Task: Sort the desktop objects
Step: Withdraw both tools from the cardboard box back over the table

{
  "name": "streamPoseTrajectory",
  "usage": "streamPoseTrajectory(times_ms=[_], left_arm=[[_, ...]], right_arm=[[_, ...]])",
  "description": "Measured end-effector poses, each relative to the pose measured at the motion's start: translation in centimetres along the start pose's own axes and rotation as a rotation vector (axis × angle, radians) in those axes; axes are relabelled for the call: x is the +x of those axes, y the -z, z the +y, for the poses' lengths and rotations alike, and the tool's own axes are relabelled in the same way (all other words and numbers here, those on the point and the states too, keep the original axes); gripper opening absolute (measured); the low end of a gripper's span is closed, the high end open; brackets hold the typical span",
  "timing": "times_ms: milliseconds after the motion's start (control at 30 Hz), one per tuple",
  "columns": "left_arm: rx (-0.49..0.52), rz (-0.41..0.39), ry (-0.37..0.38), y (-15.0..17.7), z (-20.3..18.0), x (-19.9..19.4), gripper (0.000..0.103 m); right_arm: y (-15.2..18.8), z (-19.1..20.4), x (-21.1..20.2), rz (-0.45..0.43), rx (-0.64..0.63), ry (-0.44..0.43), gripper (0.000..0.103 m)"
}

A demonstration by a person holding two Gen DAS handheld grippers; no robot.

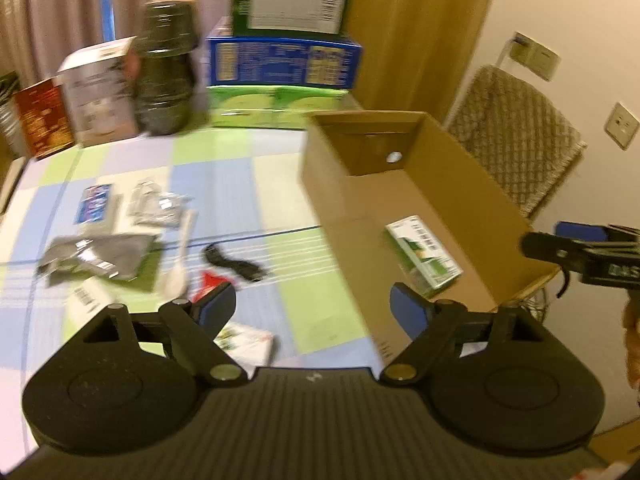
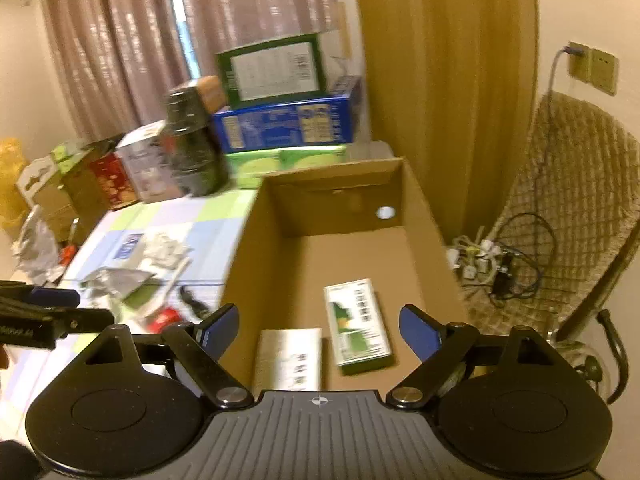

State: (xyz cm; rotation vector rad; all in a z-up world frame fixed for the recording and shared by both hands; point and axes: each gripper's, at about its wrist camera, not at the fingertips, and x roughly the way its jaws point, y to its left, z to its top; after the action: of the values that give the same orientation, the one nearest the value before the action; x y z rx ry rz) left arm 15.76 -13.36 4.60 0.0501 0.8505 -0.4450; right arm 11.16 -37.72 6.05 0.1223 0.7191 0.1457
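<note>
two packs (image 2: 357,325) in cardboard box (image 2: 424,216)

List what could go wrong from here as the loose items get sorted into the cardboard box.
1. The two open claws work close together: the right claw reaches in beside the left claw, so they may collide.
2. The thin white plastic spoon lies against the crinkled silver foil packet; a grab may drag both.
3. The near wall of the open brown cardboard box could catch a low-carried item.
</note>
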Motion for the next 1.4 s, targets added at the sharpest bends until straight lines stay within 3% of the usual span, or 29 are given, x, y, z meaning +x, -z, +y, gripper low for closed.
streamPoseTrajectory(times_ms=[300, 667, 1067, 1400], left_arm=[[-0.057, -0.006, -0.103, 4.1, 7.6, -4.7, 0.092], [-0.048, 0.027, -0.192, 8.5, 13.3, -7.7, 0.1], [-0.025, 0.065, -0.185, 10.1, 15.7, -7.9, 0.1], [-0.031, 0.082, -0.167, 10.4, 16.8, -7.2, 0.1]], right_arm=[[1.4, 6.3, -1.6, -0.015, -0.088, -0.095, 0.091], [3.1, 12.3, -0.6, 0.011, -0.261, -0.161, 0.095], [4.5, 16.5, 1.2, 0.07, -0.458, -0.231, 0.097], [5.4, 18.8, 3.8, 0.145, -0.542, -0.23, 0.097]])
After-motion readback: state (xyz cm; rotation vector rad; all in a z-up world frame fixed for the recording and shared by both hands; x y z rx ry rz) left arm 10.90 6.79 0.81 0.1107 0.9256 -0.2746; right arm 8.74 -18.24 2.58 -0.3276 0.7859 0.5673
